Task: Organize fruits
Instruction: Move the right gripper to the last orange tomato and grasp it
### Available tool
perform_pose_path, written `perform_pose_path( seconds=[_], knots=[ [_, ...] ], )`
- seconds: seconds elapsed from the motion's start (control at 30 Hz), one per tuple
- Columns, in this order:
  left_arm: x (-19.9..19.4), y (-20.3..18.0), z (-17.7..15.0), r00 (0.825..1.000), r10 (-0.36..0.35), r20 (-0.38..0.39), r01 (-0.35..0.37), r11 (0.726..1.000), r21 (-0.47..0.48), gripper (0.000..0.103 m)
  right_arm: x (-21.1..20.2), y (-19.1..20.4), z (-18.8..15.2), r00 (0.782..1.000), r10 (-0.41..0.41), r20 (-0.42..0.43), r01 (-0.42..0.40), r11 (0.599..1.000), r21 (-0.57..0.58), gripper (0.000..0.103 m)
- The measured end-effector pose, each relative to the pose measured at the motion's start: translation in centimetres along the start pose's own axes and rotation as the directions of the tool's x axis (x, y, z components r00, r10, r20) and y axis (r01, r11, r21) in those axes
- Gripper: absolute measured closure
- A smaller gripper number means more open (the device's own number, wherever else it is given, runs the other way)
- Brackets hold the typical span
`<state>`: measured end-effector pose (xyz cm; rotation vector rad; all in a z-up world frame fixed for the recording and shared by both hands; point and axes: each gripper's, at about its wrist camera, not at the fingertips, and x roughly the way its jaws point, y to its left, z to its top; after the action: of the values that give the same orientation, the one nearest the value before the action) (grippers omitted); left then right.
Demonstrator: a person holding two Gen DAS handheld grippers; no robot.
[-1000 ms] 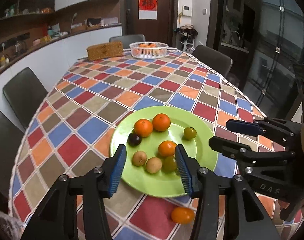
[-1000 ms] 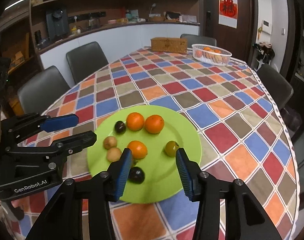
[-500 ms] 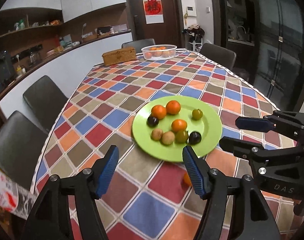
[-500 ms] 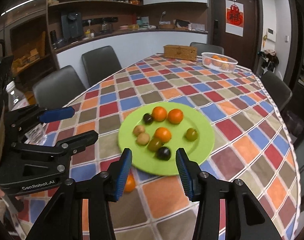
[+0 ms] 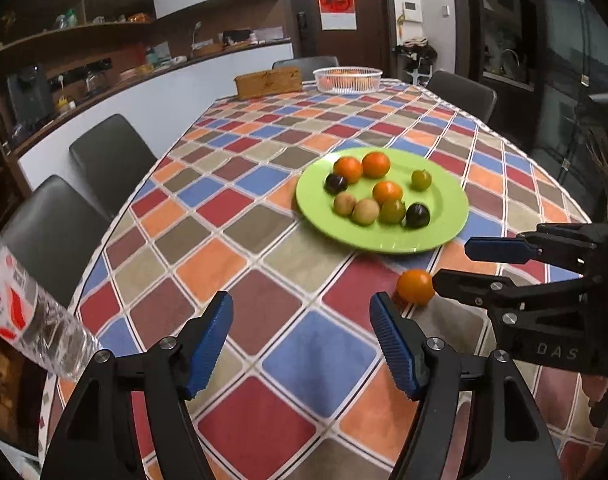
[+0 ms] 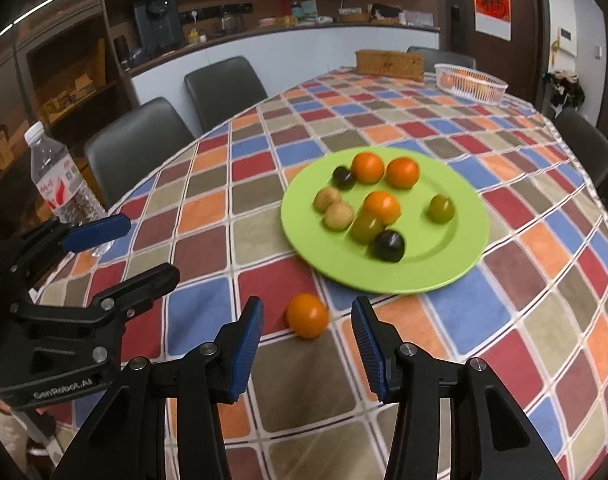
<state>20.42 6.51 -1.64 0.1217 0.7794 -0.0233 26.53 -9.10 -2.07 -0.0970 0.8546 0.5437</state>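
A green plate (image 5: 444, 224) (image 6: 460, 248) on the checked tablecloth holds several fruits: oranges, dark plums, green and tan ones. One loose orange (image 5: 415, 287) (image 6: 307, 315) lies on the cloth just in front of the plate. My right gripper (image 6: 307, 344) is open and empty, its jaws standing either side of the loose orange, a little short of it. My left gripper (image 5: 302, 344) is open and empty, to the left of that orange. Each gripper shows in the other's view: the right gripper (image 5: 456, 262) and the left gripper (image 6: 144, 248).
A plastic water bottle (image 6: 60, 188) (image 5: 20, 316) stands near the table's left edge. A white basket (image 5: 347, 79) of oranges and a wicker box (image 5: 268, 82) sit at the far end. Dark chairs (image 6: 136, 148) line the table's sides.
Both grippers have pulled back from the plate toward the near end of the table. The loose orange now lies ahead of the right gripper's jaws, and the bottle has come into view.
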Motion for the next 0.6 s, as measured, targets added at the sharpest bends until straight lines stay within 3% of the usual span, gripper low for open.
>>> perform_pose_path(
  seconds=[0.37,0.6],
  knots=[
    [2.3,0.6,-1.3,0.998,-0.001,-0.057,-0.001,0.999,-0.034,0.033,4.2,-0.2,-0.4,0.993,0.017,-0.118,-0.015,1.0,0.015,0.057],
    [3.3,0.9,-1.3,0.997,-0.005,-0.078,0.001,0.999,-0.046,0.033,5.2,-0.1,-0.4,0.992,0.004,-0.129,-0.004,1.0,0.004,0.061]
  ],
)
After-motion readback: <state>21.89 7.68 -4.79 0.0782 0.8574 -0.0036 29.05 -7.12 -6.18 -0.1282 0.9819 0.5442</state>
